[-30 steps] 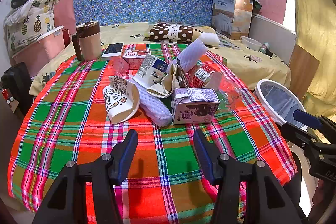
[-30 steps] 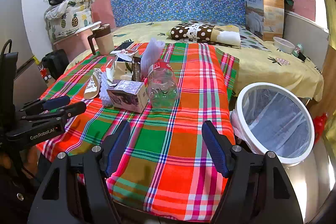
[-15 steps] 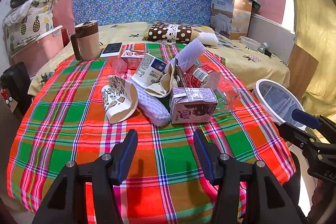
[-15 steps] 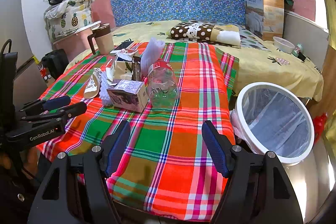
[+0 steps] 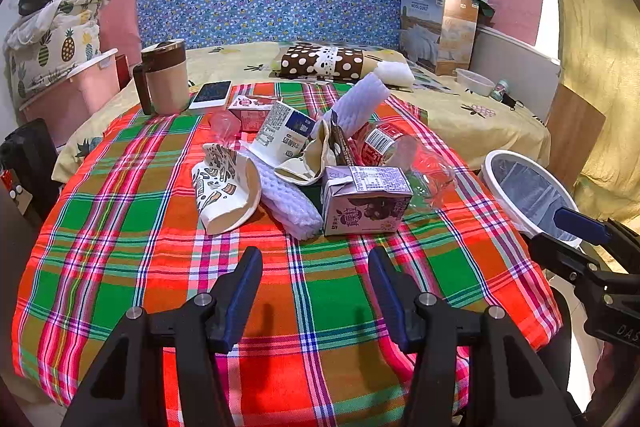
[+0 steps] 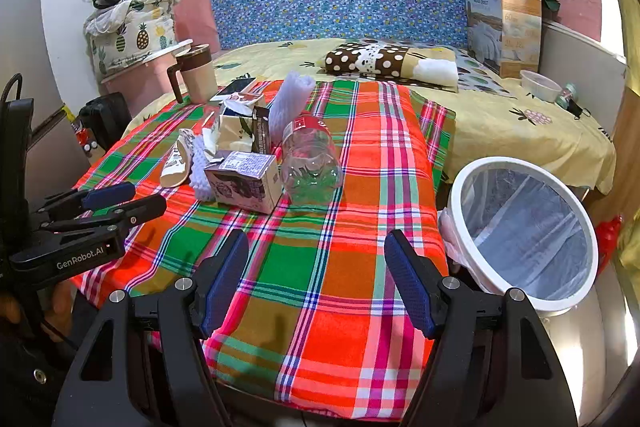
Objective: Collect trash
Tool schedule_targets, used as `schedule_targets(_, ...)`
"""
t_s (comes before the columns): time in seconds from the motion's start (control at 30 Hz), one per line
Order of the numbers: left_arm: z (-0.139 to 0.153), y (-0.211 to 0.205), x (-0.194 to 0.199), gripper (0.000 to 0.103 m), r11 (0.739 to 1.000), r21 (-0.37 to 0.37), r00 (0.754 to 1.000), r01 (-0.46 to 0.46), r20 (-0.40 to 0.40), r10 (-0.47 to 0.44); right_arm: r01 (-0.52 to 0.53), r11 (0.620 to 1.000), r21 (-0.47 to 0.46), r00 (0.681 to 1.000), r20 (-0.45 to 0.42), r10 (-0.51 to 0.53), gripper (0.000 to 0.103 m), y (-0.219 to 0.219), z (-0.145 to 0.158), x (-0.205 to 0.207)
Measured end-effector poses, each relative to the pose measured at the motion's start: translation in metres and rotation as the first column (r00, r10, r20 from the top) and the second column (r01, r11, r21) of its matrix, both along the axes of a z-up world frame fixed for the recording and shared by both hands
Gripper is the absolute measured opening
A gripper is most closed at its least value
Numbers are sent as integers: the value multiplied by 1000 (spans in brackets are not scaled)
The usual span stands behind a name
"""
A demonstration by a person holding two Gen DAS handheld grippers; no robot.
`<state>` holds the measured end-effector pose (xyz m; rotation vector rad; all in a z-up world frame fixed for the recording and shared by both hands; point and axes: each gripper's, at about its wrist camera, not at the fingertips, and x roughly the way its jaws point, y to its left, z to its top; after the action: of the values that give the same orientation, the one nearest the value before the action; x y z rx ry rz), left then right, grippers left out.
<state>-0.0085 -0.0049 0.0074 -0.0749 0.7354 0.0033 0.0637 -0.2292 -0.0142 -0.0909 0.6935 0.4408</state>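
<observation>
A heap of trash lies mid-table on the plaid cloth (image 5: 120, 227). It holds a purple drink carton (image 5: 366, 199), a crushed patterned paper cup (image 5: 224, 187), white foam netting (image 5: 288, 201), a clear plastic bottle (image 5: 404, 155) and a white-and-blue carton (image 5: 286, 135). The left gripper (image 5: 315, 255) hovers open over the cloth, just short of the heap, with nothing between its fingers. The right gripper (image 6: 317, 239) is also open and empty, nearer the table's right side. From there the bottle (image 6: 310, 163) and carton (image 6: 244, 181) lie ahead to the left. A white-rimmed lined bin (image 6: 524, 231) stands off the table's right edge.
A brown-and-beige mug (image 5: 164, 75) and a phone (image 5: 211, 94) stand at the table's far left. Behind is a bed with a dotted pillow (image 5: 324, 63), a cardboard box (image 5: 438, 27) and a small bowl (image 5: 474, 81). A pink storage box (image 5: 68, 95) stands at the left wall.
</observation>
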Motion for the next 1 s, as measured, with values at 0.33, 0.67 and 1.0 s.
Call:
schedule_targets(0.33,-1,-1,0,55,1000,-3,1000,2,0,-2,0,1000,0,1000,0,0,72,0,0,0)
schedule_targets(0.67,-1,-2,0,55,1000,-3,1000,2,-1,-2,1,1000,-1,1000,-1,-1,72,0,-1,0)
schedule_targets(1.0,-1,-2,0,55,1000,-3,1000,2,0,-2,1,1000,-2,1000,-2,-1,72,0,-1,0)
